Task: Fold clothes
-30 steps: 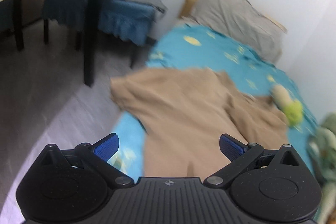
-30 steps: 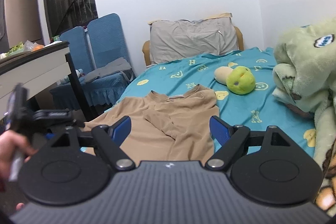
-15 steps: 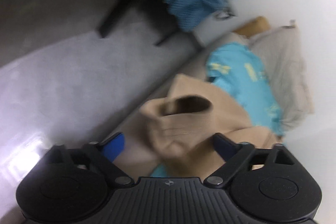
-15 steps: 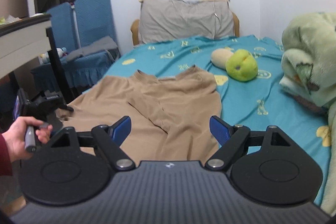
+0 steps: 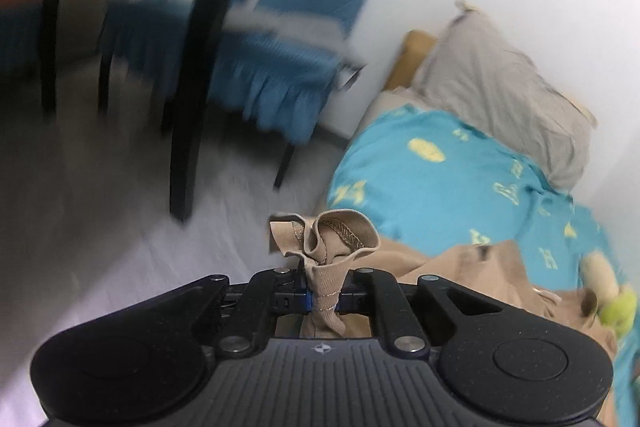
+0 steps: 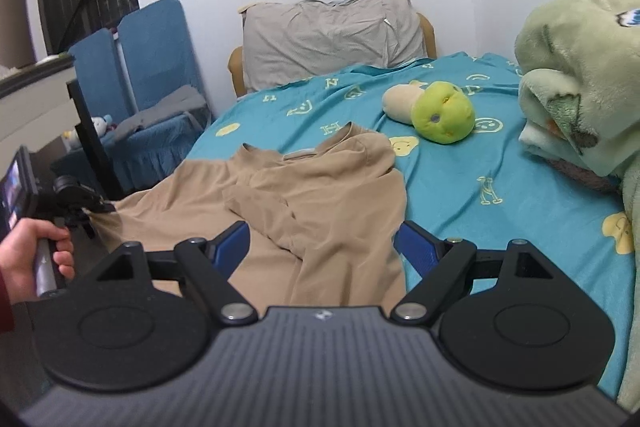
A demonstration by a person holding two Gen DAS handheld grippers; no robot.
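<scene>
A tan long-sleeved shirt (image 6: pixel 320 203) lies spread on the blue bed sheet (image 6: pixel 480 187), collar toward the pillow, one sleeve folded across its chest. My left gripper (image 5: pixel 324 297) is shut on the cuff of the shirt's other sleeve (image 5: pixel 332 239) at the bed's left edge; the cuff bunches up above the jaws. The left gripper also shows in the right wrist view (image 6: pixel 86 209), held by a hand. My right gripper (image 6: pixel 322 241) is open and empty, hovering over the shirt's lower part.
A grey pillow (image 6: pixel 332 39) lies at the head of the bed. A green and beige plush toy (image 6: pixel 434 111) lies right of the shirt. A green blanket (image 6: pixel 580 83) is piled at the right. A blue chair (image 6: pixel 156 87) and a dark-legged table (image 5: pixel 192 107) stand left of the bed.
My left gripper swung down to the bed's left edge and closed on the shirt's sleeve cuff. My right gripper moved slightly closer over the shirt and stayed open.
</scene>
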